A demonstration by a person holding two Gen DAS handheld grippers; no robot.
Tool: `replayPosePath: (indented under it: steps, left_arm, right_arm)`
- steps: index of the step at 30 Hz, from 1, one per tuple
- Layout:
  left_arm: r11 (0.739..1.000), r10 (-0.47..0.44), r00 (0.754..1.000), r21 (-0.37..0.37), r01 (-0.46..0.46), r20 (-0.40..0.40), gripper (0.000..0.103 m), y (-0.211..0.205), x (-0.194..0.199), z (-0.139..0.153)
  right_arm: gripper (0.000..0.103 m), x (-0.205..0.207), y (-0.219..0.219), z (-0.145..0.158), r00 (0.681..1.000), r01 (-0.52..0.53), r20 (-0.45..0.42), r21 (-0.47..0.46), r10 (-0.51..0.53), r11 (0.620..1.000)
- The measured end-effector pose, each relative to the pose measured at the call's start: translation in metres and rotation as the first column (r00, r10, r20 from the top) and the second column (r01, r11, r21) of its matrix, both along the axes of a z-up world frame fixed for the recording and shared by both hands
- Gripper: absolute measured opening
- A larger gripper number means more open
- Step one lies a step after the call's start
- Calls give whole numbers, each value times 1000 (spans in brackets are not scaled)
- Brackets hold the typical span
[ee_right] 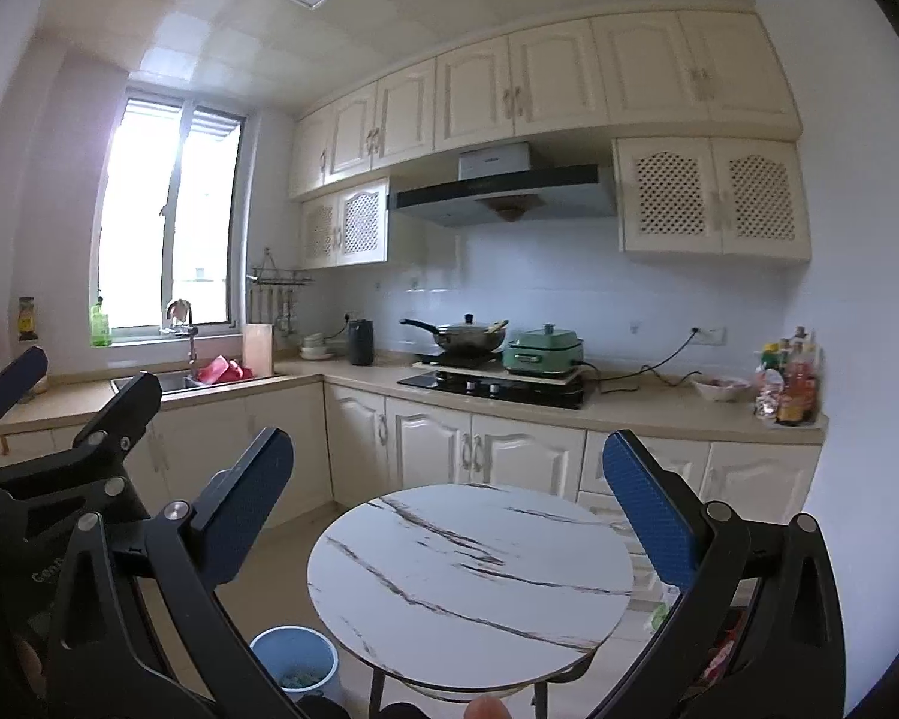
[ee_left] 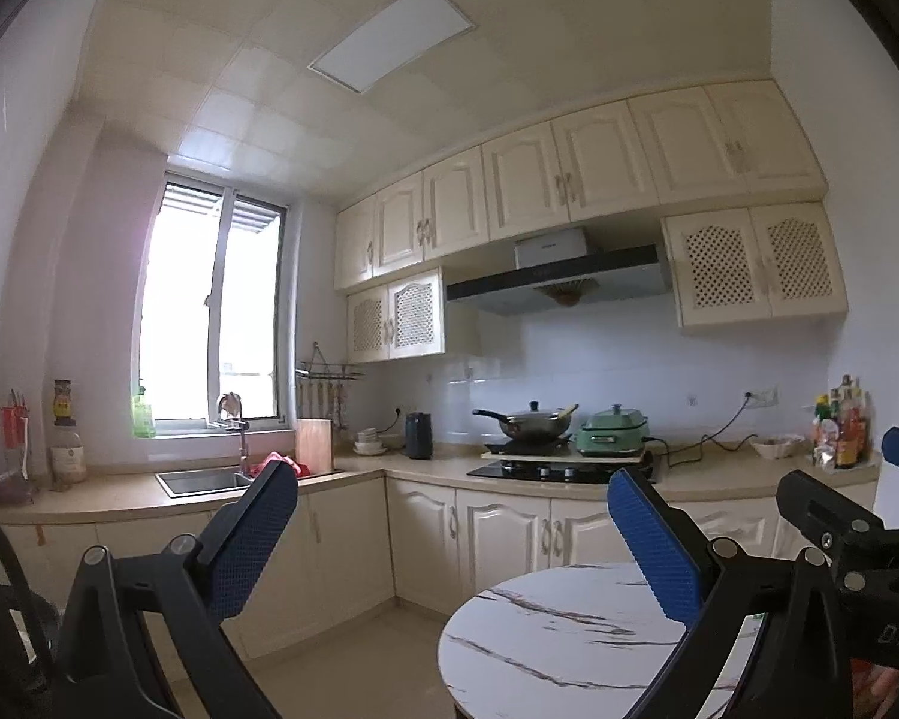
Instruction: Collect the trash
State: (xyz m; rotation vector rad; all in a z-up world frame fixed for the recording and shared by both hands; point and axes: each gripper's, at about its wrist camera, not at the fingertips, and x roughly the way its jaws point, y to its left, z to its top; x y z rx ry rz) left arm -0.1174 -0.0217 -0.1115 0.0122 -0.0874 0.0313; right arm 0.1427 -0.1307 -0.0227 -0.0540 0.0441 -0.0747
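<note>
- Trash: none in either grip; bits of it in the blue bin (ee_right: 294,662) on the floor, below the table's left edge; some green and red scraps low at right, behind the right gripper's right finger, too blurred to name.
- Right gripper (ee_right: 449,533): jaws spread wide, empty, held above the round marble table (ee_right: 467,563).
- Left gripper (ee_left: 455,545): jaws likewise wide apart, nothing between, raised left of the table (ee_left: 569,635), aimed at the kitchen counter (ee_left: 126,494).
- Left gripper also seen at the left edge of the right wrist view, beside the right one.
- Table top bare, on dark legs.
- Farther off: sink (ee_right: 168,382) with a red cloth (ee_right: 225,370) under the window; wok (ee_right: 467,335) on the hob (ee_right: 491,388); green cooker (ee_right: 542,350) just right of the wok; bottles (ee_right: 791,377) at the counter's right end.
</note>
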Motion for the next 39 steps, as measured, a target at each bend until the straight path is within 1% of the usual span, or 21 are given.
replayPosePath:
  steps: [5, 10, 16, 19, 22, 26, 31, 36, 39]
  left_arm:
    - [1000, -17, 1000, 9, 17, 4, 102, -2, 6, 1]
    - [1000, -20, 1000, -17, 20, 13, 102, 4, 13, 5]
    - [1000, -21, 999, -21, 22, 34, 102, 13, 7, 7]
    - [1000, -11, 999, -18, 11, 48, 102, 17, -3, 1]
    - [999, -28, 999, -23, 29, 35, 102, 22, -3, -2]
    - [1000, -30, 999, 4, 30, -15, 102, 17, 12, -5]
    - [999, -46, 998, 0, 46, -39, 102, 17, 33, 1]
    - [998, -61, 997, -4, 61, -37, 102, 17, 48, 17]
    - [995, -98, 995, -18, 98, -22, 102, 17, 52, 23]
  right_arm:
    - [103, -10, -10, 0, 999, 12, 39, 18, -13, 1000]
    - [103, -13, -16, -1, 997, 51, 49, 11, -52, 999]
    - [103, -10, -18, -4, 999, 33, 31, 3, -33, 999]
    - [103, -11, -16, -5, 999, 17, 30, 1, -17, 1000]
    - [103, -13, -17, -6, 999, 15, 39, -4, -15, 1000]
    - [103, -9, -18, -9, 1000, 18, 16, 2, -18, 1000]
    - [103, -1, -26, -12, 999, 33, -14, 14, -33, 999]
    - [103, 1, -30, -13, 999, 43, -17, 12, -43, 999]
    - [103, -1, -34, -11, 998, 63, -8, 10, -63, 998]
